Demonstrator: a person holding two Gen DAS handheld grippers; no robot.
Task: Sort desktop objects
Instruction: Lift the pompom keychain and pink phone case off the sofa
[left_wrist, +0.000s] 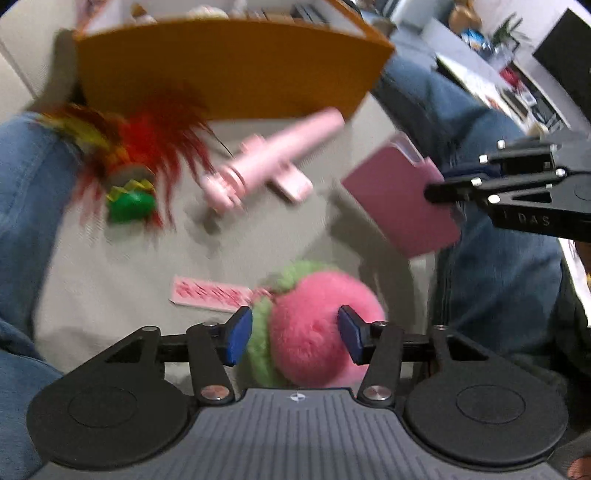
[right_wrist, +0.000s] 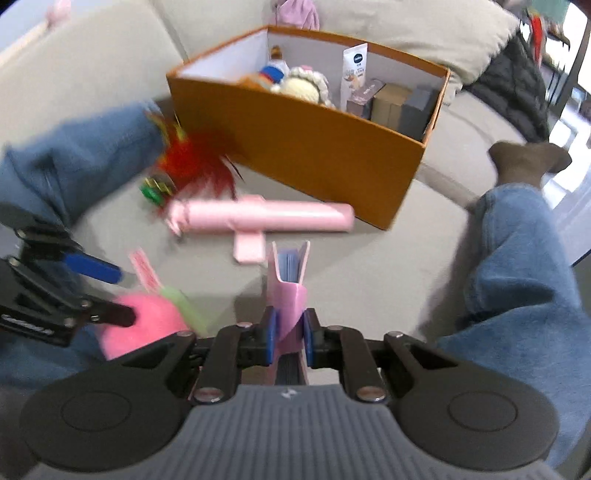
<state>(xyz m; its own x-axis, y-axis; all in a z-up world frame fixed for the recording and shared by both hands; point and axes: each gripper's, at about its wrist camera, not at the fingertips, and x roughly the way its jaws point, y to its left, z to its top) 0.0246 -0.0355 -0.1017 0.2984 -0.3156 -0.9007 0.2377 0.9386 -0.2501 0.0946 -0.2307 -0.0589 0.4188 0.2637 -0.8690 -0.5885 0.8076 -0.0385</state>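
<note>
The right claw (right_wrist: 288, 334) pinches a stiff, light pink card wallet (right_wrist: 290, 291) by its lower edge above the grey sofa cushion (right_wrist: 369, 266), while the spread left claw (left_wrist: 295, 332) straddles a soft, squashy pink-and-green plush ball (left_wrist: 314, 332), seemingly without pressing it.

Both wrist cameras look steeply down, close over the sofa seat (left_wrist: 110, 266). Both views share the orange box (right_wrist: 303, 147) and the pink stick (left_wrist: 273, 155).
</note>
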